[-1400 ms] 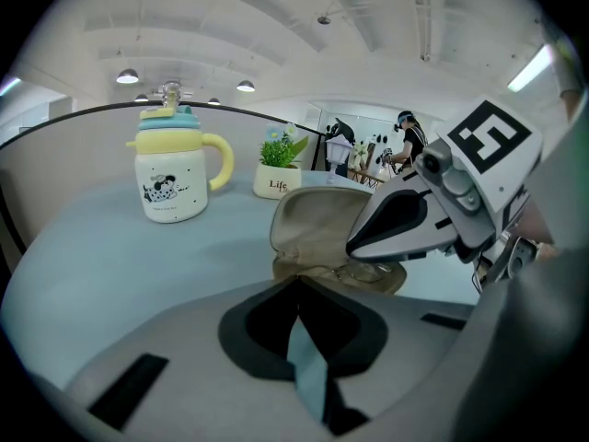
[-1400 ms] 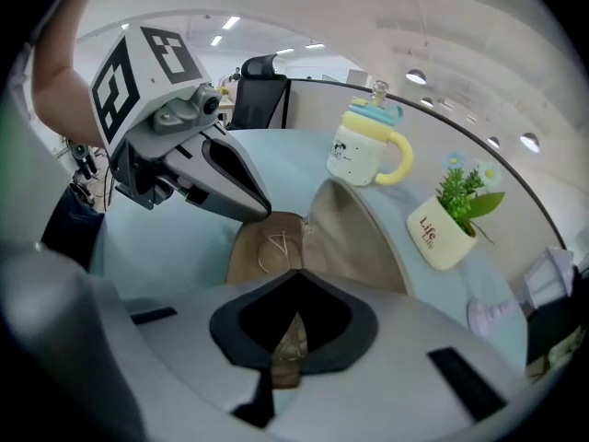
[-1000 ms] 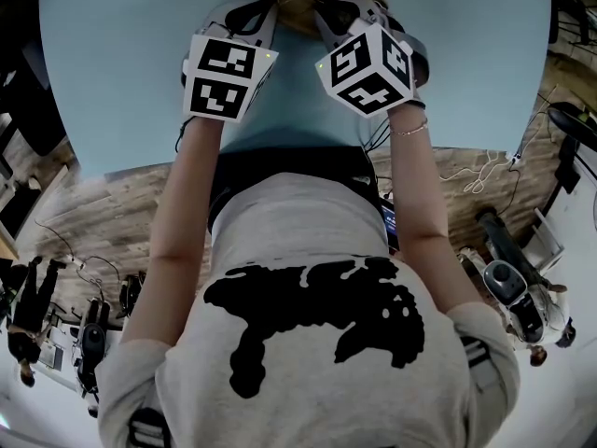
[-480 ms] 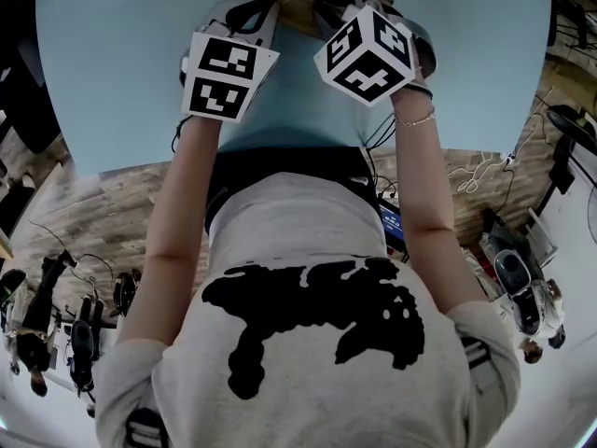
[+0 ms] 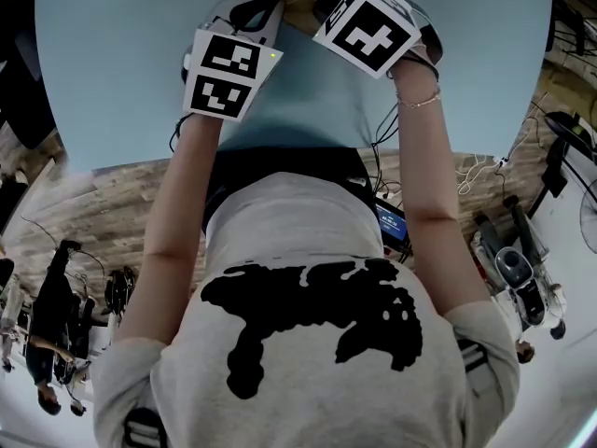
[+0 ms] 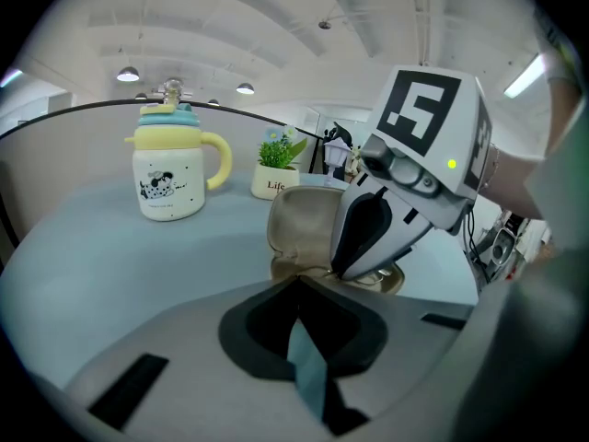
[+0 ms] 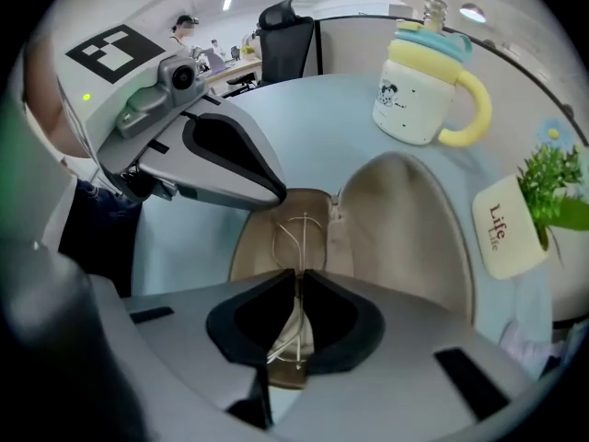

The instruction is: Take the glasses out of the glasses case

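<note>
Right gripper points steeply down into the open glasses case on the pale blue table; its jaws have just been closing and are now nearly together on the thin wire frame of the glasses, which lie in the case's lower half. Left gripper has its jaws together, tips at the case's rim, apparently steadying it. With the grasp seemingly made, the next move calls for a gentle straight lift without dragging the case.
</note>
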`<state>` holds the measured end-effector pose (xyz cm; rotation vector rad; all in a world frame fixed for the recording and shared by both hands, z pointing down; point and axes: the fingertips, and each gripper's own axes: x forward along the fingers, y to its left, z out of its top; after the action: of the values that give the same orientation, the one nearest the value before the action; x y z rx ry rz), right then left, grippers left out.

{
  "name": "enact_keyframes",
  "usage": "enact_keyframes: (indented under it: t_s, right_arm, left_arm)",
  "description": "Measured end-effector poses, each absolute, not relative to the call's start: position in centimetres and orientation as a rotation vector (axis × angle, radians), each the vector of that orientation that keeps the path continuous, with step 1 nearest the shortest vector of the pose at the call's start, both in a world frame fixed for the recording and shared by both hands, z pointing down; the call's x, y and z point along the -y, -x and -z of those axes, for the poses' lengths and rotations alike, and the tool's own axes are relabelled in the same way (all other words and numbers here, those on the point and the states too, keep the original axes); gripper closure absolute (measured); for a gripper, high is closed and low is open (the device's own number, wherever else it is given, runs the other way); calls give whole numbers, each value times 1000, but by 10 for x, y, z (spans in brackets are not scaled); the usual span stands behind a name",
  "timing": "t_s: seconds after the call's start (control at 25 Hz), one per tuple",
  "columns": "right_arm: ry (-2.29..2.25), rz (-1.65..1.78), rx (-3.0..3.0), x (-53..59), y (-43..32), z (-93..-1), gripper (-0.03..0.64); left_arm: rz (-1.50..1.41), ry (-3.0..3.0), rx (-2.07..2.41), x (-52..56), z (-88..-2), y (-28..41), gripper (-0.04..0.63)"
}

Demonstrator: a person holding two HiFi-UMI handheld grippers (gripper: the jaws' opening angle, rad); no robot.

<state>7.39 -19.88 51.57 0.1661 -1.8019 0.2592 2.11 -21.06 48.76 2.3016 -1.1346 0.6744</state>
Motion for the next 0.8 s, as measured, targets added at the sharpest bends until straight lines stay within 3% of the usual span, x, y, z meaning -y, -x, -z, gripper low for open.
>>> enact_keyframes:
  t_s: [0.8]
  right_arm:
    - [-436,-219,2040,207,-80,-490,607]
  left_arm:
    - [-636,-2290,1181,211,-479,-17,581]
